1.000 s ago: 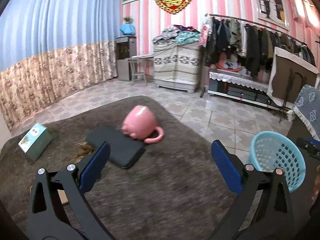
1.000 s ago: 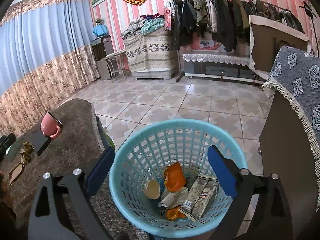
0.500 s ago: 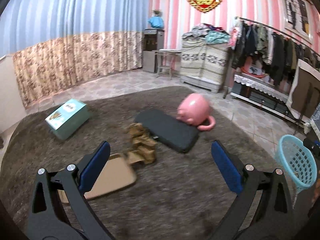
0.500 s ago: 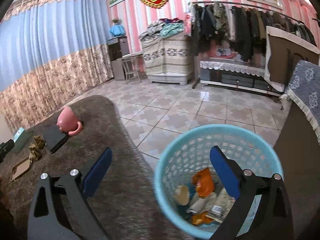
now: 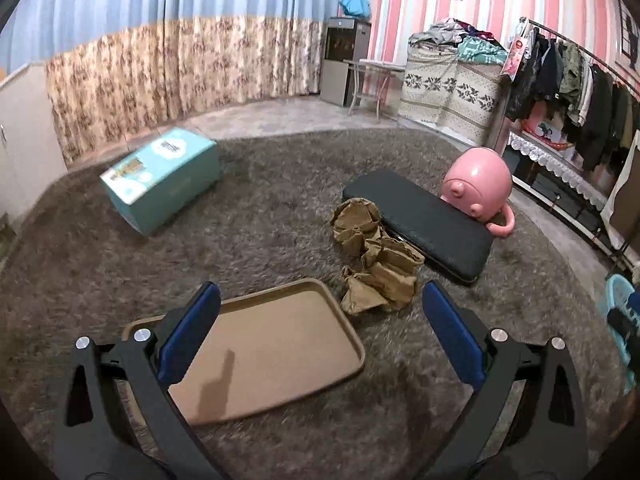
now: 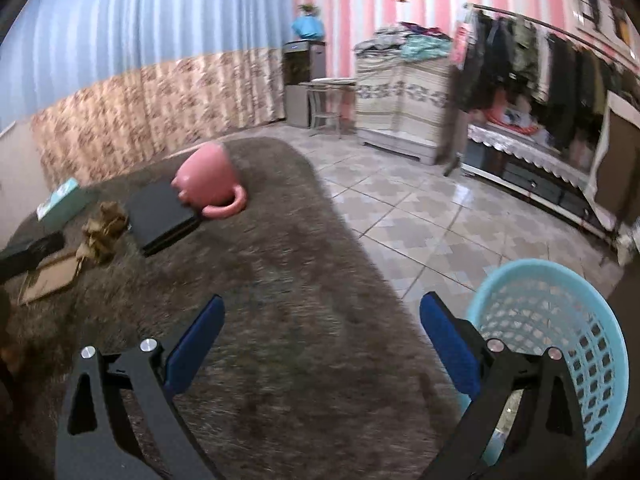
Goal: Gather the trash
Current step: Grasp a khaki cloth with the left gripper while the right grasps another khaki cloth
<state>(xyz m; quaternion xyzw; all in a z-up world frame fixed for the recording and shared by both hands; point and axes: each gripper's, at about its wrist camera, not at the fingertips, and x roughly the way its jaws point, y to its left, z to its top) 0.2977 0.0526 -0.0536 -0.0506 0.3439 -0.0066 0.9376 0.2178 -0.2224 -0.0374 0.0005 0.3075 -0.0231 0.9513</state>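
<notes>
Crumpled brown paper [image 5: 374, 256] lies on the grey shaggy surface between a tan tray [image 5: 272, 348] and a black pad [image 5: 420, 220]. My left gripper [image 5: 320, 332] hovers open just short of it, over the tray's far edge, with nothing between its fingers. The same brown paper [image 6: 102, 232] shows far left in the right wrist view. My right gripper [image 6: 320, 344] is open and empty above the shaggy surface, with the light blue trash basket [image 6: 560, 344] beside its right finger. The basket's contents are hidden.
A pink mug [image 5: 478, 192] lies on its side against the black pad. A teal carton [image 5: 160, 180] sits far left. The shaggy surface's right edge [image 6: 360, 240] drops to tiled floor. A clothes rack [image 5: 580, 92] and draped furniture stand along the striped wall.
The left gripper swung left and down toward the tray and brown paper. The right gripper swung left off the basket, which now sits at the right edge of its view.
</notes>
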